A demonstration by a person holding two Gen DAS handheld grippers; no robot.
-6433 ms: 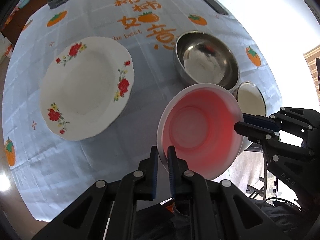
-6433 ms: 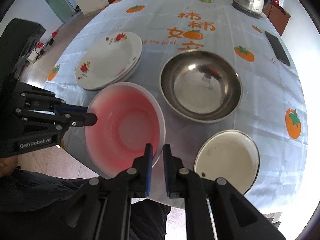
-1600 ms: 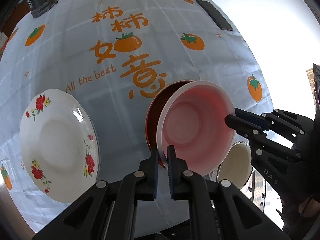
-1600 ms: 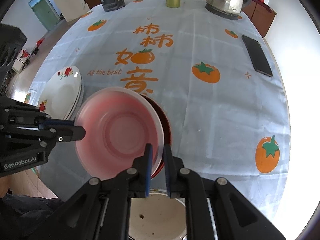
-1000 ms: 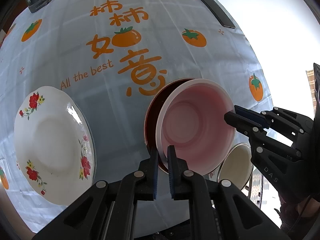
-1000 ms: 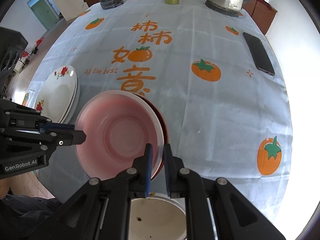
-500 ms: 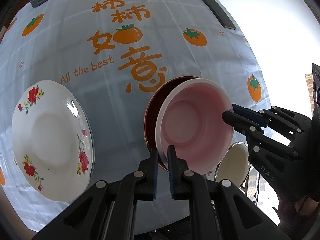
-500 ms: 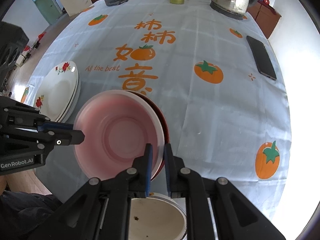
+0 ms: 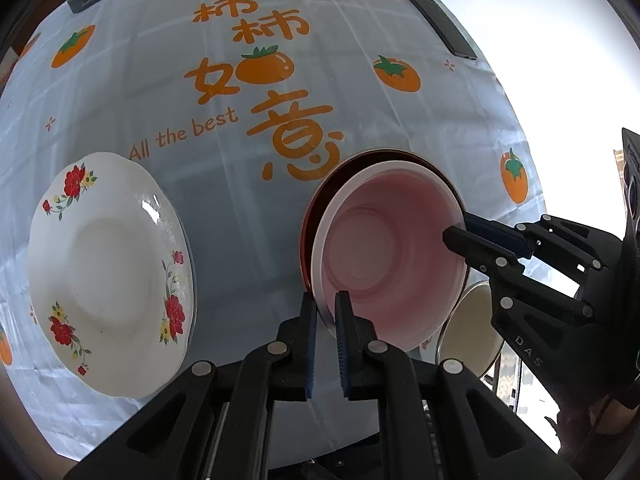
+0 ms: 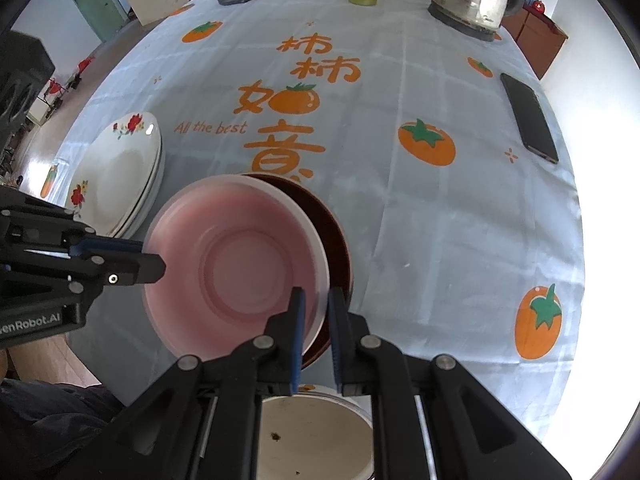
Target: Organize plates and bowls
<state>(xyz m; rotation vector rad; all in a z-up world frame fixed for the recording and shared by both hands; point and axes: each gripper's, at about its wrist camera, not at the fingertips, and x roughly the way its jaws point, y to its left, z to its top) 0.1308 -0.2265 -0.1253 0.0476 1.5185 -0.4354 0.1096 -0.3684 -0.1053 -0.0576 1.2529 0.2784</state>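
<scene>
Both grippers pinch the pink bowl's (image 9: 390,256) rim, left gripper (image 9: 325,308) and right gripper (image 10: 316,300) fingers narrow on opposite sides, holding it over the brown bowl (image 10: 334,236) near the counter's (image 10: 460,220) front edge.

Both tools are matte black linkage frames joined by round silver rivets, each ending in two narrow fingers lined with ribbed blue pads. The left tool (image 9: 325,320) carries white "GenRobot.AI" lettering on its side, seen at nine o'clock from the right wrist. The right tool (image 10: 316,312) shows "DAS" on its body.
</scene>
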